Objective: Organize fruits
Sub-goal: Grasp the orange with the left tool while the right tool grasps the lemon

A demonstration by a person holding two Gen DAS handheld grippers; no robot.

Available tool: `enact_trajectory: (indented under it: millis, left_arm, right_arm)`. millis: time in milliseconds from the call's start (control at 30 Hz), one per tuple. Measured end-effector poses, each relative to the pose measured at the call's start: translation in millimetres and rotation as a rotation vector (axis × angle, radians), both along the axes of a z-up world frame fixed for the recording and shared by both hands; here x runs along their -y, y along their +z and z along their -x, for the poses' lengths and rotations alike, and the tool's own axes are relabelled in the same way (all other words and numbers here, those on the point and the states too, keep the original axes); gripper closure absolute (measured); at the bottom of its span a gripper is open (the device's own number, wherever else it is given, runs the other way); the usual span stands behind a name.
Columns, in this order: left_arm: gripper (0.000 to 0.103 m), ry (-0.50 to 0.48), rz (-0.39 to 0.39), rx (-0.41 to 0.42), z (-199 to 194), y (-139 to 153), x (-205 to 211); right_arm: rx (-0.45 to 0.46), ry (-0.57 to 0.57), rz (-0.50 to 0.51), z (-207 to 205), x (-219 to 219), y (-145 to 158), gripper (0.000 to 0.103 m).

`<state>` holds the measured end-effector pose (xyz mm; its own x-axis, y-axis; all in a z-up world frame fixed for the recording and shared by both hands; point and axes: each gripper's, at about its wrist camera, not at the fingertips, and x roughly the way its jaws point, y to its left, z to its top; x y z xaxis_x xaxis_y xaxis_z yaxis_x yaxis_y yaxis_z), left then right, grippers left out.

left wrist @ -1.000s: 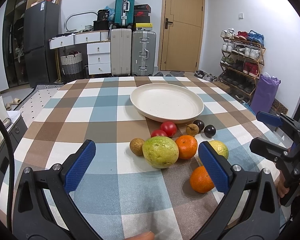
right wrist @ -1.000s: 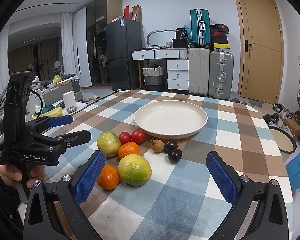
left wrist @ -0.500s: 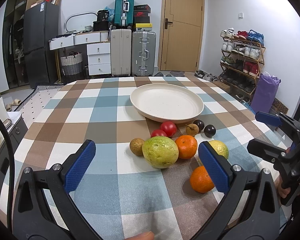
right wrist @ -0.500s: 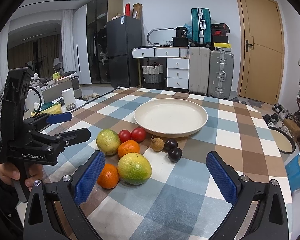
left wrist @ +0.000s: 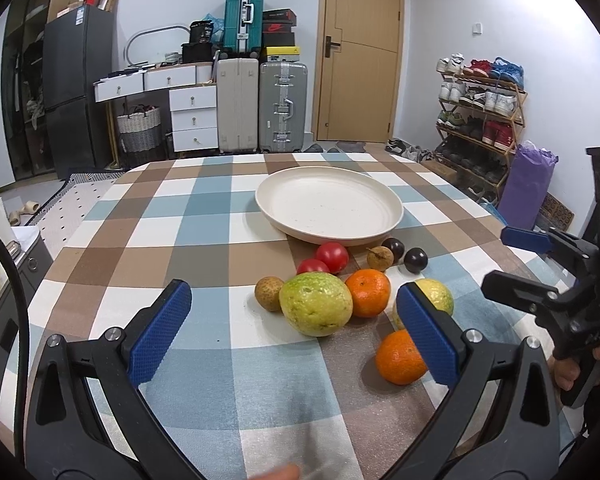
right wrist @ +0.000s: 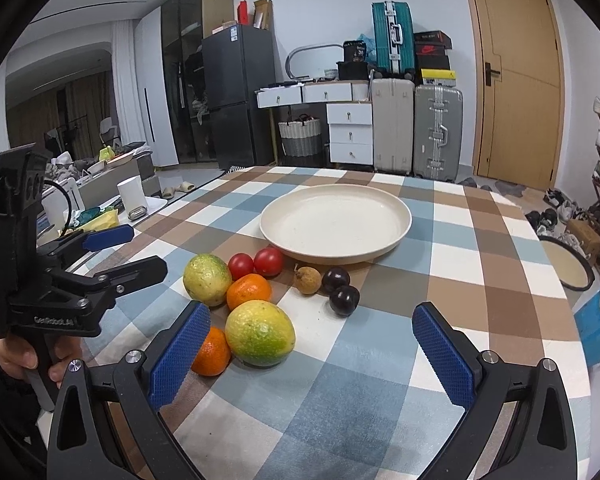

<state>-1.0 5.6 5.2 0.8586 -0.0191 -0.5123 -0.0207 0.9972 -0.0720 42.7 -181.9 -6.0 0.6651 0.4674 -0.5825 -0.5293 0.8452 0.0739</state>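
An empty cream plate [left wrist: 328, 206] [right wrist: 336, 220] stands mid-table. In front of it lie loose fruits: two green-yellow guavas [left wrist: 315, 304] [right wrist: 259, 338], two oranges [left wrist: 368, 292] [right wrist: 212, 352], two red tomatoes [left wrist: 332, 257] [right wrist: 269, 261], two dark plums [left wrist: 415, 260] [right wrist: 344, 300] and brown longans [left wrist: 269, 299] [right wrist: 308, 279]. My left gripper [left wrist: 296, 336] is open and empty, just short of the big guava. My right gripper [right wrist: 312, 356] is open and empty, with a guava and an orange by its left finger.
The checked tablecloth [left wrist: 148, 240] covers the table. Suitcases [left wrist: 282, 106], drawers and a fridge stand behind it, a shoe rack [left wrist: 480, 120] to the right. A blue box [right wrist: 598, 324] sits off the table's right edge.
The right gripper has shifted slightly lower and closer in the left wrist view. The fruits and plate have not moved.
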Motion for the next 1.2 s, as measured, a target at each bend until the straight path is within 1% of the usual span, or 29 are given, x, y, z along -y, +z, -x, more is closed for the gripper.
enact_trajectory:
  millis: [200, 333, 433, 467, 567, 633, 700, 767, 800, 867, 967, 1000, 1067, 1133, 1200]
  left_arm:
    - [0.001, -0.038, -0.021, 0.018, 7, 3, 7]
    - [0.001, -0.061, 0.008, -0.001, 8, 3, 8]
    - [0.001, -0.051, 0.003, -0.011, 9, 4, 4]
    - [0.001, -0.050, 0.004, -0.014, 6, 2, 10]
    - [0.001, -0.045, 0.029, -0.030, 4, 0, 7]
    - [0.001, -0.047, 0.029, -0.045, 1, -3, 9]
    - [0.001, -0.051, -0.002, -0.051, 1, -4, 11]
    - [0.001, -0.047, -0.022, -0.056, -1, -6, 12]
    - [0.001, -0.047, -0.022, -0.058, -3, -7, 12]
    - [0.001, -0.046, -0.010, -0.066, -4, -8, 11]
    - [0.001, -0.045, 0.007, -0.075, -7, -11, 9]
    - [0.001, -0.045, 0.009, -0.078, -7, -11, 9]
    - [0.001, -0.051, 0.013, -0.082, -8, -12, 9]
    - [0.001, -0.053, 0.013, -0.086, -9, -12, 10]
    - [0.001, -0.070, 0.031, -0.094, -10, -12, 10]
  right_arm:
    - [-0.040, 0.000, -0.011, -6, 2, -4, 0.000]
    - [-0.095, 0.026, -0.007, -12, -2, -9, 0.001]
    - [-0.140, 0.035, 0.021, -16, -8, -14, 0.009]
    - [-0.154, 0.041, 0.029, -17, -10, -16, 0.011]
    - [-0.181, 0.050, 0.045, -20, -16, -20, 0.012]
    - [-0.198, 0.060, 0.048, -21, -20, -22, 0.012]
    - [-0.224, 0.071, 0.036, -24, -23, -24, 0.016]
    - [-0.243, 0.077, 0.044, -27, -27, -26, 0.016]
    - [-0.251, 0.072, 0.053, -29, -29, -28, 0.019]
    - [-0.278, 0.077, 0.032, -32, -32, -32, 0.022]
    - [-0.310, 0.079, 0.014, -35, -33, -37, 0.024]
    - [-0.316, 0.082, 0.004, -36, -33, -37, 0.028]
    - [-0.327, 0.091, -0.009, -38, -33, -38, 0.031]
    - [-0.353, 0.107, -0.042, -40, -32, -39, 0.039]
    - [-0.375, 0.122, -0.076, -41, -32, -39, 0.053]
